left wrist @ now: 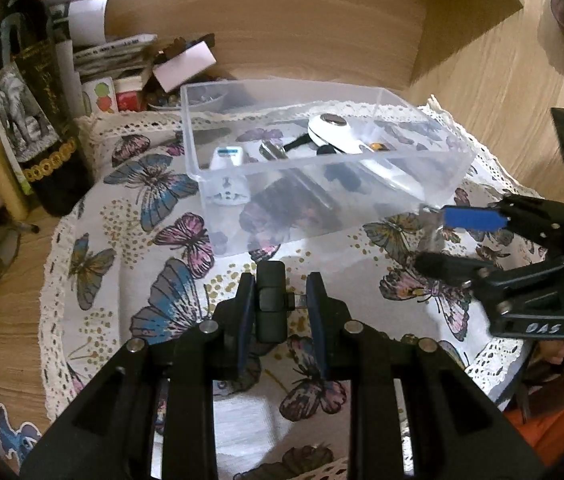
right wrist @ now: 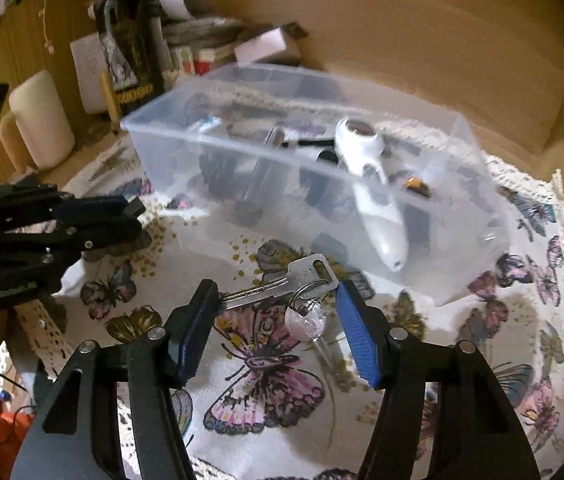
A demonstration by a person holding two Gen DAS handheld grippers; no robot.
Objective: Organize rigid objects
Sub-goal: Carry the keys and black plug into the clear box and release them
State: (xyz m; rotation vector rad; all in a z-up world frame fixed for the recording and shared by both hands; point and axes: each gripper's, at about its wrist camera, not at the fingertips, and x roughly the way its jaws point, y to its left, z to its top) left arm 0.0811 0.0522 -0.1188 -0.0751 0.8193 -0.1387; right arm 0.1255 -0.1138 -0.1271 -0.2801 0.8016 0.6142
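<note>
A clear plastic box [left wrist: 322,200] stands on a butterfly-print cloth [left wrist: 129,240] and holds a white handheld device [left wrist: 332,130], a white adapter [left wrist: 227,158] and several small dark items. My left gripper [left wrist: 279,304] has a small black device [left wrist: 271,304] between its fingers, touching the left pad, with a gap at the right pad. My right gripper [right wrist: 277,320] is open, its fingers either side of a silver key on a ring [right wrist: 286,288] that lies on the cloth in front of the box [right wrist: 282,152]. The right gripper also shows in the left wrist view [left wrist: 454,240].
A dark bottle [left wrist: 41,120], papers and small boxes [left wrist: 121,64] crowd the back left. A cream candle [right wrist: 41,120] stands left of the box. A wooden wall [left wrist: 322,32] rises behind. The left gripper shows in the right wrist view [right wrist: 121,216].
</note>
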